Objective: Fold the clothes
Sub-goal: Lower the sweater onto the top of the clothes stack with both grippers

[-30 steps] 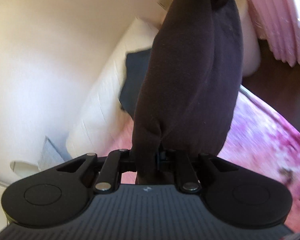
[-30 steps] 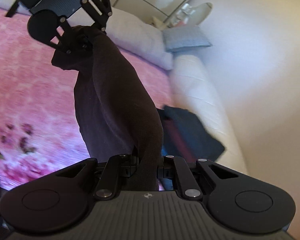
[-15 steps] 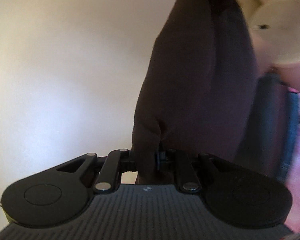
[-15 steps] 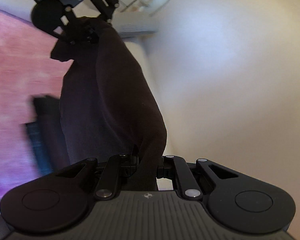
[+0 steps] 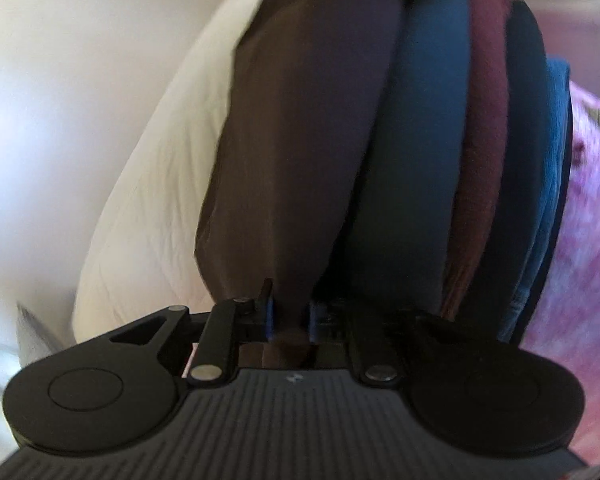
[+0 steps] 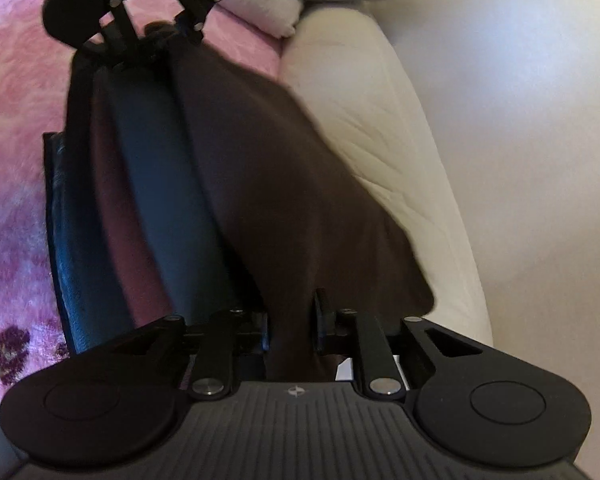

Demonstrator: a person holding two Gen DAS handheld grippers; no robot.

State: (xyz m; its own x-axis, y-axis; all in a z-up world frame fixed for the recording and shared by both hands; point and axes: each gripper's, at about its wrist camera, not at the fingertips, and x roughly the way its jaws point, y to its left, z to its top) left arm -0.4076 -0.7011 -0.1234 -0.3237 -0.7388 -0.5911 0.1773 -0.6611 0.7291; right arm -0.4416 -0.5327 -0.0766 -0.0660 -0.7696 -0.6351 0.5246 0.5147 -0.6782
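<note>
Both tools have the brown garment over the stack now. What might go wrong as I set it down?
1. The folded dark brown garment overhangs the stack of folded blue and maroon clothes toward the cream bolster; it may land off-centre and slide off.
2. The left tool and right tool look slightly parted with fabric still between the fingers; pulling back could drag the fold open.

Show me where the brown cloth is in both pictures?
Left wrist view: the brown cloth fills the middle, left of the folded stack.
Right wrist view: the brown cloth runs down the middle, right of that stack.
Shared landmark: the white cushion.
</note>
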